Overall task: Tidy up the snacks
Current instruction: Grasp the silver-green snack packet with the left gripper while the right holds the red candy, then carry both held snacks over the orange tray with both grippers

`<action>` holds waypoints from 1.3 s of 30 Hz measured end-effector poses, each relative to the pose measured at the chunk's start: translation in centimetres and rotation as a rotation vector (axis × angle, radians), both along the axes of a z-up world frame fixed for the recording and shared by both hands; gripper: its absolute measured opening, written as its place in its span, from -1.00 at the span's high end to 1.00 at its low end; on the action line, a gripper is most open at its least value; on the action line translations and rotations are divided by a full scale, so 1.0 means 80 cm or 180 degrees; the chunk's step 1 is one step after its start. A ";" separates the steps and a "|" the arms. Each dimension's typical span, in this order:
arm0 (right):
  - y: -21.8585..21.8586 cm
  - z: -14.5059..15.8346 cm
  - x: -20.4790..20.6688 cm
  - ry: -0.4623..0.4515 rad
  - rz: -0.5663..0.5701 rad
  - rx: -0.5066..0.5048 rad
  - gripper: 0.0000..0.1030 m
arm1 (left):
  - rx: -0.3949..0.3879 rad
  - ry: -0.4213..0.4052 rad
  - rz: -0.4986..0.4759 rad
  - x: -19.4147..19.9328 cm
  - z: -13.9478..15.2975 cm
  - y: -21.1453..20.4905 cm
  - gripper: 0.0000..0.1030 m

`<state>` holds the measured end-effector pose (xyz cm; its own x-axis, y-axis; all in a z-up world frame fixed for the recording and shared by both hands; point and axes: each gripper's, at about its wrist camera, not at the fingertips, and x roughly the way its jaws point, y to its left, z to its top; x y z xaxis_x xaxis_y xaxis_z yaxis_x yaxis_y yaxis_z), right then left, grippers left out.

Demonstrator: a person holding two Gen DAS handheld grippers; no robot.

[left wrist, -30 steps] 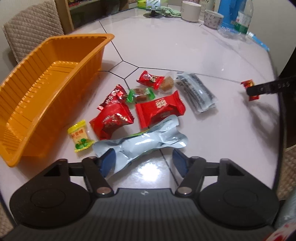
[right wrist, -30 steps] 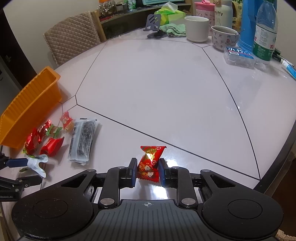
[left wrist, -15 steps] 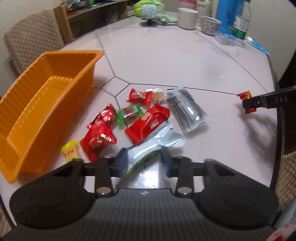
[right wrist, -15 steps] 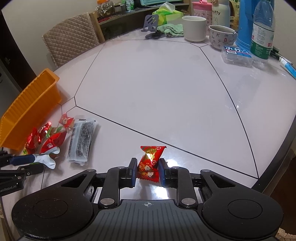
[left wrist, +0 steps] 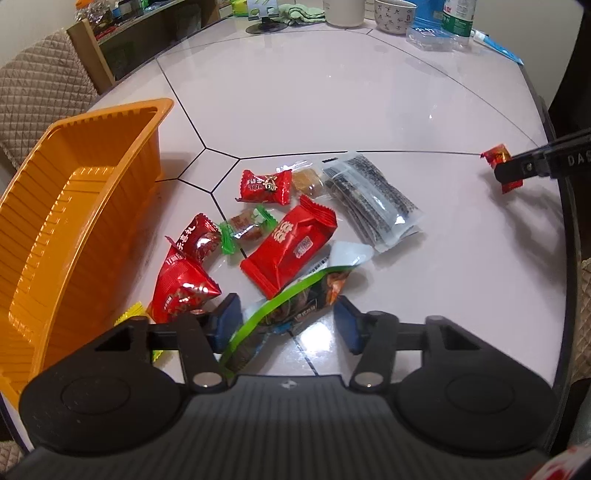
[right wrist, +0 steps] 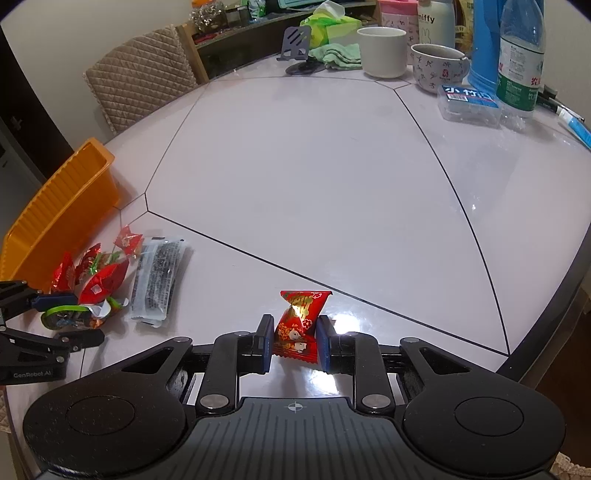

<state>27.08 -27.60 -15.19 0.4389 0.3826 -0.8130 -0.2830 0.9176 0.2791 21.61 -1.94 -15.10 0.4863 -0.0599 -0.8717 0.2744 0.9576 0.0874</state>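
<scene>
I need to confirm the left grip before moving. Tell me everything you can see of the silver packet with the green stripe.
The silver packet is a crinkled foil snack pouch with a bright green stripe and a printed food picture on one face, plain silver at its far end. It sits tilted on edge between the left gripper's blue pads, which appear closed on its near part. Its far end lies by the big red packet on the table. Whether it is lifted off the table cannot be told.

This is a home dining room: a quilted chair (right wrist: 136, 70) stands at the table (right wrist: 314, 184), with mugs (right wrist: 382, 51), a water bottle (right wrist: 521, 55) and a cluttered shelf (right wrist: 240, 33) at its far edge.
</scene>
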 end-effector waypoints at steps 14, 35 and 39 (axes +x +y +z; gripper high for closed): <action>0.004 -0.002 0.009 0.0034 0.0151 0.0101 0.52 | 0.0095 0.0045 0.0125 -0.012 0.002 -0.036 0.42; 0.031 0.012 0.007 0.0075 0.0715 0.0280 0.52 | -0.0360 -0.0032 0.0589 -0.031 0.034 -0.029 0.59; 0.046 0.018 0.009 0.0076 0.0913 0.0321 0.52 | -0.0532 -0.0090 0.0925 -0.040 0.051 -0.016 0.59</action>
